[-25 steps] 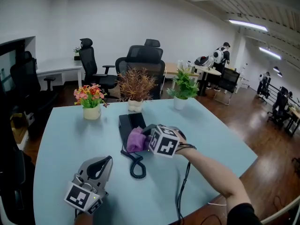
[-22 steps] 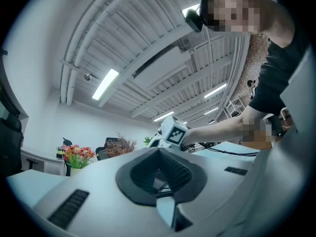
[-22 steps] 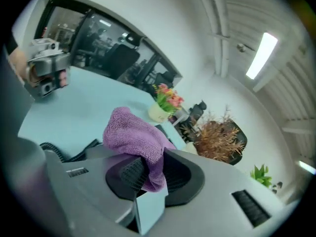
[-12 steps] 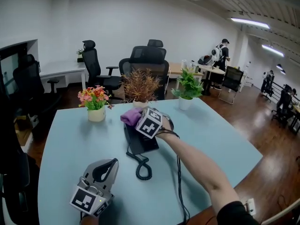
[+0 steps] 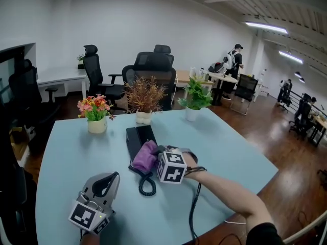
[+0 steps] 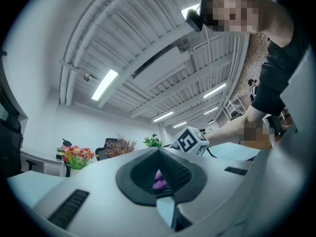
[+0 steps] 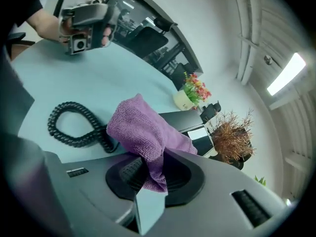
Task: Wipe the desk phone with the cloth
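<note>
Right tool has its jaws closed tight on one bunched end of the purple terry cloth, so the loose bulk of the fabric hangs forward as a wiping pad. That pad lies on the near end of the flat black desk phone, just above where the black coiled cord loops off toward the person. The grip looks chosen to let fabric, not hard plastic, meet the phone. Left tool rests low on the near left of the pale blue surface, well apart from the phone, its jaws drawn together on nothing (the purple fleck seen through its slit is only the far cloth). I judge it is parked out of the way and not bracing the phone. Beyond the phone stand a pot of pink and yellow flowers, a dried brown plant and a green leafy plant. Behind them are black office chairs, a wooden floor and people at distant desks.
</note>
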A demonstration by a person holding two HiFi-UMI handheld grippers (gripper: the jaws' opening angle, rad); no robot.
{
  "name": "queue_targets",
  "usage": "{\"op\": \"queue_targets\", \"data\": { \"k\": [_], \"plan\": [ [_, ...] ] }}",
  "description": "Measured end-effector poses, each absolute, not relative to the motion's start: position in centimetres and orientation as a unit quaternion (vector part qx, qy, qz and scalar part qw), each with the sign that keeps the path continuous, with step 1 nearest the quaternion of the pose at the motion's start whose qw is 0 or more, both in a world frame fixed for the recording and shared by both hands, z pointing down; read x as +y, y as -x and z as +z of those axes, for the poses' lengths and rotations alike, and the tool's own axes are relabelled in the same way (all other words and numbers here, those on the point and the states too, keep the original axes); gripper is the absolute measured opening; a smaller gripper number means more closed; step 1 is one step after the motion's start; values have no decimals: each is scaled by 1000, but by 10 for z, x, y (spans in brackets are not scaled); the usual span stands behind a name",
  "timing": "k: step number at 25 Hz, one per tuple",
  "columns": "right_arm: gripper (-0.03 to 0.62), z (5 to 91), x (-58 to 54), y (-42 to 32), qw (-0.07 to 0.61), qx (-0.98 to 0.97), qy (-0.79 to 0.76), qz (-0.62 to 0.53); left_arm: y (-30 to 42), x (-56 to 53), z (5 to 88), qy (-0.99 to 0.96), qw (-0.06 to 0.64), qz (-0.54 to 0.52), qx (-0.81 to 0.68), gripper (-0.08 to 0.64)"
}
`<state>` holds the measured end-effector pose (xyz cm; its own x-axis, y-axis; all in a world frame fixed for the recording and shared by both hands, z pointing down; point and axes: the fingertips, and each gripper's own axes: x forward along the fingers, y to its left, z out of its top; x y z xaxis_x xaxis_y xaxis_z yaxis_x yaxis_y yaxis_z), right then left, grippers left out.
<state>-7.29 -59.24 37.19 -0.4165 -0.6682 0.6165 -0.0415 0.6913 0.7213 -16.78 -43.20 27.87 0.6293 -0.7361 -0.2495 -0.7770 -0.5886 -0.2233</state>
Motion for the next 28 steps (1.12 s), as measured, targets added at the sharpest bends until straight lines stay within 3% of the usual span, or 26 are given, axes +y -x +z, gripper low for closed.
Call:
{"op": "queue_targets", "data": {
  "k": [4,12,19,28],
  "plan": [
    [51,380,-570,57,521,-786,-175,-284,166,-430,279,889,156,65,425,14],
    [52,265,-692,81,360,-820,-367,-253,166,-433,277,890,153,70,425,14],
    [52,301,-730,96,408,-789,-377,-261,166,-434,279,891,154,70,422,14],
    [51,346,-643,75,467,-775,-284,-318,167,-435,279,890,156,68,422,14]
  ]
}}
